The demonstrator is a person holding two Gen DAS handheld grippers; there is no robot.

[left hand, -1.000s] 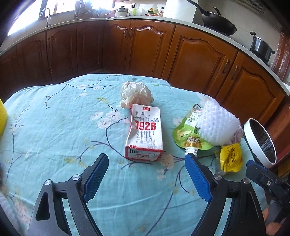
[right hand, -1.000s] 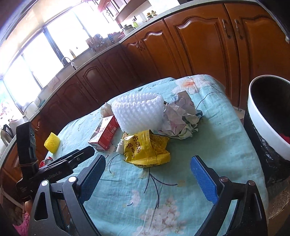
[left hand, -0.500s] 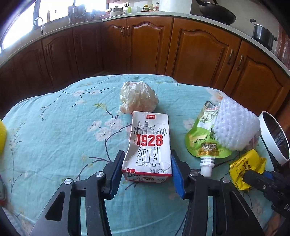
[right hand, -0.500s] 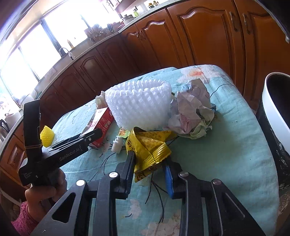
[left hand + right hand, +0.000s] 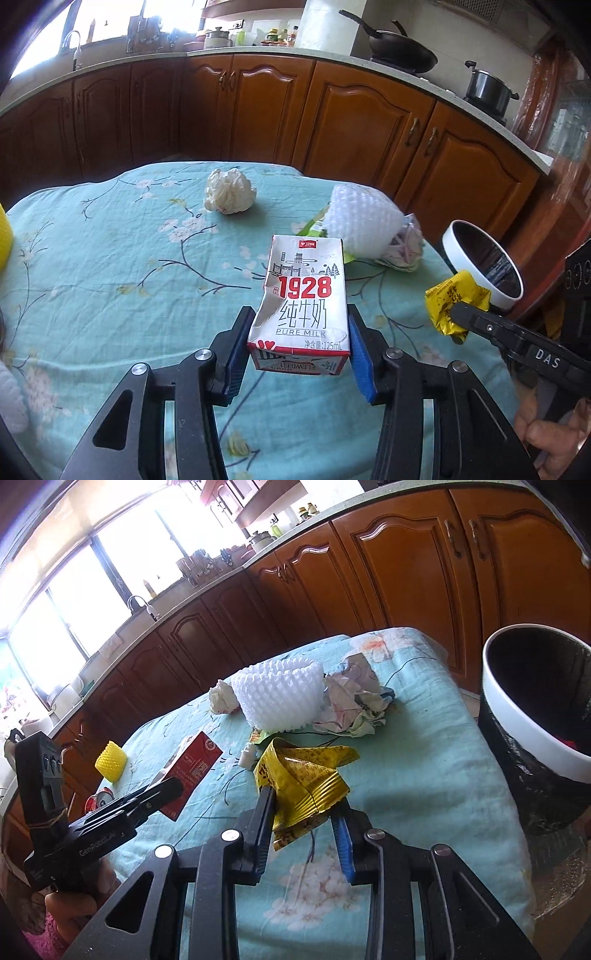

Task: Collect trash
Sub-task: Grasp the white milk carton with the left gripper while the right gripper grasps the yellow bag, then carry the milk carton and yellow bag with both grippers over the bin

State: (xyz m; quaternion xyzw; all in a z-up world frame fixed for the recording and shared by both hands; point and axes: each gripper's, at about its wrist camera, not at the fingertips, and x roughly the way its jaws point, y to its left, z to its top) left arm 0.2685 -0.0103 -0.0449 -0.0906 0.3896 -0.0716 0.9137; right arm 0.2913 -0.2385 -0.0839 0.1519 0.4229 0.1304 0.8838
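My left gripper (image 5: 297, 347) is shut on a white and red milk carton (image 5: 303, 302) marked 1928 and holds it above the teal tablecloth (image 5: 110, 295). The carton also shows in the right wrist view (image 5: 192, 771). My right gripper (image 5: 304, 827) is shut on a crumpled yellow snack wrapper (image 5: 306, 775), lifted off the cloth; the wrapper also shows in the left wrist view (image 5: 456, 299). The white-rimmed trash bin (image 5: 517, 701) with a black bag stands at the table's right edge, and shows in the left wrist view (image 5: 513, 291).
On the table lie a white foam fruit net (image 5: 280, 698), crumpled paper (image 5: 354, 709), a white paper ball (image 5: 231, 192), a green pouch with a white cap (image 5: 247, 755), a yellow foam net (image 5: 110, 762) and a red can (image 5: 99, 799). Wooden cabinets (image 5: 332, 118) stand behind.
Both grippers closed: the left on the milk carton, the right on the yellow wrapper. Both items have since been lifted off the cloth.
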